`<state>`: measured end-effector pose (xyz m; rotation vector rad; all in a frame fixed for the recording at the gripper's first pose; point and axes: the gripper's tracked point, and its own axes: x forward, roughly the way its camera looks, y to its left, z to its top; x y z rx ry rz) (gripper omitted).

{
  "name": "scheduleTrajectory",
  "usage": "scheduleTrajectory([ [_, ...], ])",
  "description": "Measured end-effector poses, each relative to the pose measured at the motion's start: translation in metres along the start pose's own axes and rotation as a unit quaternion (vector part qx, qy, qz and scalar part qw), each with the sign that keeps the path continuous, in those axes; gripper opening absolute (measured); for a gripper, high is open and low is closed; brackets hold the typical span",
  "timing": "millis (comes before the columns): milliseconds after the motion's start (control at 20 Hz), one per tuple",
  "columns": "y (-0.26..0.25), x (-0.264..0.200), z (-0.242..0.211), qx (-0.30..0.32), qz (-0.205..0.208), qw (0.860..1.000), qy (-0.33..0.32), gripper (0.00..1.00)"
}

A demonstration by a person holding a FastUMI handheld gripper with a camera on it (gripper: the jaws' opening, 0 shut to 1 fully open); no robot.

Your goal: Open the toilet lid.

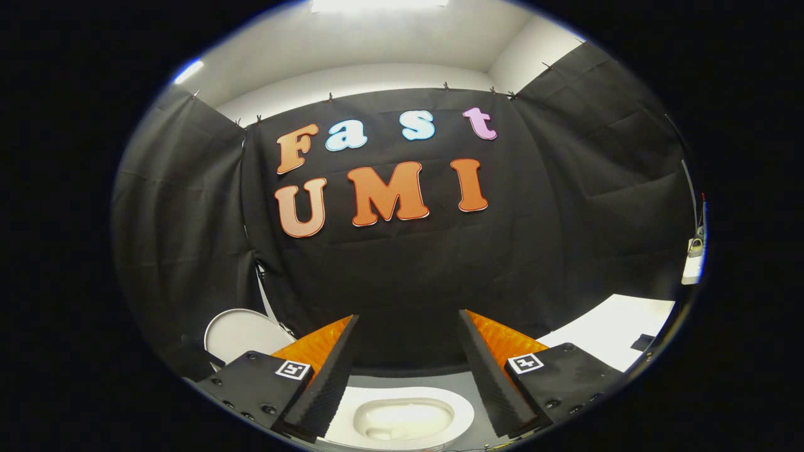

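My gripper (408,317) is open, its two fingers spread wide with nothing between them. Low between the fingers lies the white toilet (461,419), seen from above with its bowl uncovered and its seat ring showing. Beyond the left finger a white rounded panel (242,336) stands upright against the booth wall. It looks like the toilet lid, though I cannot tell for sure. The fingers hang above the toilet and touch neither the bowl nor the panel.
A white tabletop (615,333) lies to the right of the right finger, with a small dark object (644,342) on it. A white ledge (693,267) sits further right. Black cloth walls close in ahead and on both sides.
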<state>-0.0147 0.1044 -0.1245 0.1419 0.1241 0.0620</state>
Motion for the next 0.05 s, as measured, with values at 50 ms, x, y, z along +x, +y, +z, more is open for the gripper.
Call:
scheduleTrajectory([
  [50,0.0015,0.0013,-0.0002,0.004,0.001,1.0,0.0,0.98],
])
